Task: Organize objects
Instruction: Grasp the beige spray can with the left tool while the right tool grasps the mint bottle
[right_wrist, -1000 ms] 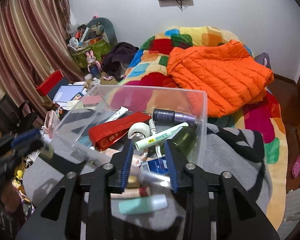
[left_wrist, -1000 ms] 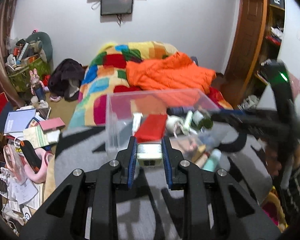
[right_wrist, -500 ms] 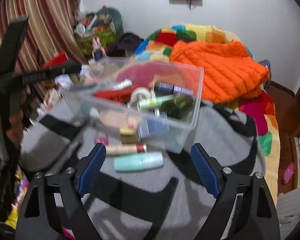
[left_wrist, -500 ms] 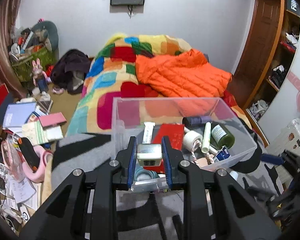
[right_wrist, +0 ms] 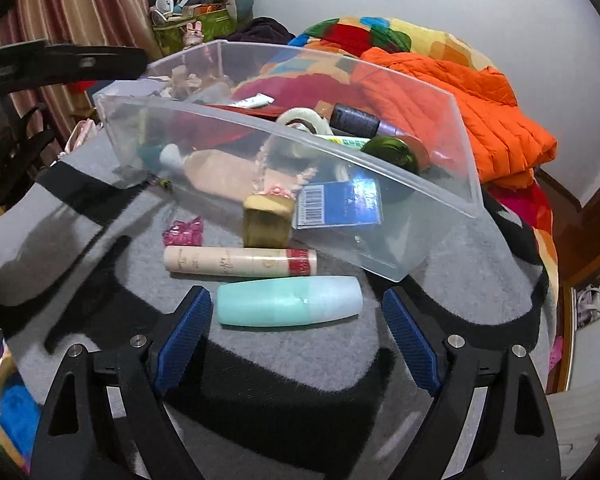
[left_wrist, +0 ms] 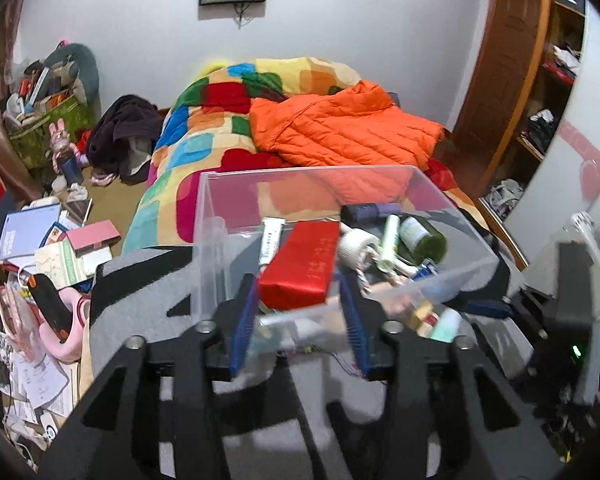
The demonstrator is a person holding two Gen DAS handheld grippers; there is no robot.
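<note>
A clear plastic bin (left_wrist: 452,204) (right_wrist: 420,184) stands on a grey and black blanket (right_wrist: 292,360) and holds a red box (left_wrist: 300,264), a tape roll (left_wrist: 354,242), a green bottle (left_wrist: 424,238), tubes and a blue packet (right_wrist: 340,202). My left gripper (left_wrist: 298,324) is open and empty at the bin's near wall. My right gripper (right_wrist: 296,336) is open wide around a mint-green bottle (right_wrist: 288,306) lying on the blanket, not touching it. A cream tube with a red band (right_wrist: 240,261), a tan block (right_wrist: 266,220) and a pink wrapper (right_wrist: 184,232) lie in front of the bin.
A bed with a patchwork quilt (left_wrist: 220,128) and an orange jacket (left_wrist: 340,128) lies behind the bin. Books and clutter (left_wrist: 40,240) cover the floor at the left. A wooden wardrobe (left_wrist: 512,80) stands at the right. The other gripper's arm (right_wrist: 60,64) crosses the upper left.
My left gripper has opened and no longer holds the small white box. My right gripper has moved down and closer, with its open fingers now on either side of the mint-green bottle.
</note>
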